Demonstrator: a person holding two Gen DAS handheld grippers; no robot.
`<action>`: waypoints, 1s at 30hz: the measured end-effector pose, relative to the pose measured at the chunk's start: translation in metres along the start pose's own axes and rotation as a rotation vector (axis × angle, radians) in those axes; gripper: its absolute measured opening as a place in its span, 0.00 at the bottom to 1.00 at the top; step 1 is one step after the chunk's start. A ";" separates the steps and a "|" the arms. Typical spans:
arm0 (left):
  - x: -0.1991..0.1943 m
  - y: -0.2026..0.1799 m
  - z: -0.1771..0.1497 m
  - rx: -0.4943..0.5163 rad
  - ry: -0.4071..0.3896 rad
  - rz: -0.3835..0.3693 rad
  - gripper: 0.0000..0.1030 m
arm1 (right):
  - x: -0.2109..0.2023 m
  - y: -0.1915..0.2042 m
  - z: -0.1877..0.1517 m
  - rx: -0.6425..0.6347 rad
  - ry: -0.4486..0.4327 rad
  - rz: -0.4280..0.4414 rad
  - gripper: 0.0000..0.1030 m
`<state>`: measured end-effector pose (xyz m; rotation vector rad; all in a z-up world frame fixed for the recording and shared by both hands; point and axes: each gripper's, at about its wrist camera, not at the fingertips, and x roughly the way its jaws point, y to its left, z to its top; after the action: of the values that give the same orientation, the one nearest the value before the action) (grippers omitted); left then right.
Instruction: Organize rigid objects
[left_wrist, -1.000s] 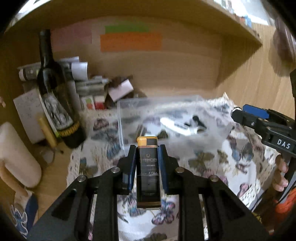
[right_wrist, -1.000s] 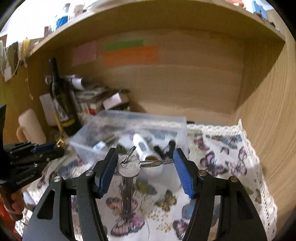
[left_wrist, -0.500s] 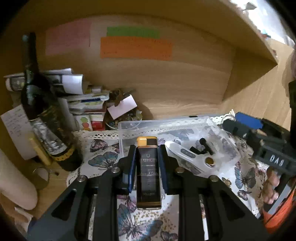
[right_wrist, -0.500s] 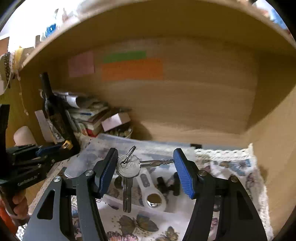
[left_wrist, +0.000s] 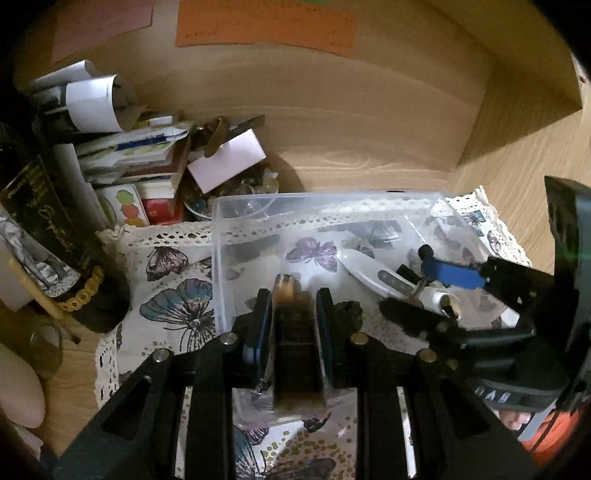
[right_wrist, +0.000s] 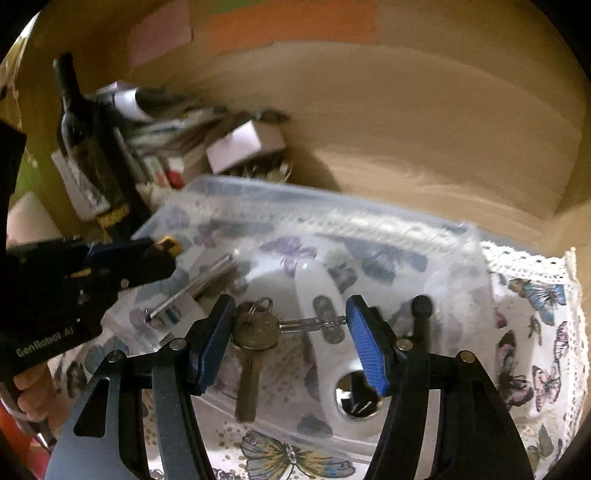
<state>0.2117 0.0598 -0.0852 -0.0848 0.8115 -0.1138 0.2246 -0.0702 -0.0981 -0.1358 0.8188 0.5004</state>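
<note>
Overhead, left fingers (left_wrist: 263, 325) tight on slim black lighter (left_wrist: 297, 350), right fingers (right_wrist: 364, 347) bracing metal keys (right_wrist: 256, 332), above clear plastic bin (left_wrist: 332, 201).

The scene sits inside a light wooden alcove (left_wrist: 369, 122), its grained back panel meeting a side wall (left_wrist: 517, 147) at the right in a shadowed corner. Paper notes are stuck high on the back panel: an orange strip (left_wrist: 266, 26) and a pink sheet (right_wrist: 160, 31) beside it (any writing on them is too faint to read). A white cloth (left_wrist: 173, 295) printed with butterflies and edged in lace covers the wooden shelf floor, and the light is dim and warm, casting soft shadows toward the back.
</note>
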 end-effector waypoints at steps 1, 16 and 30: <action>0.001 0.000 0.000 -0.002 0.003 0.003 0.24 | 0.000 -0.001 0.000 0.008 -0.003 0.000 0.57; -0.083 -0.021 -0.009 0.026 -0.208 0.047 0.42 | -0.106 0.001 -0.003 0.010 -0.249 -0.046 0.66; -0.184 -0.056 -0.050 0.045 -0.494 0.121 0.96 | -0.209 0.021 -0.050 0.018 -0.537 -0.105 1.00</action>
<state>0.0457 0.0270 0.0195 -0.0186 0.3192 0.0053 0.0614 -0.1448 0.0217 -0.0233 0.2891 0.4025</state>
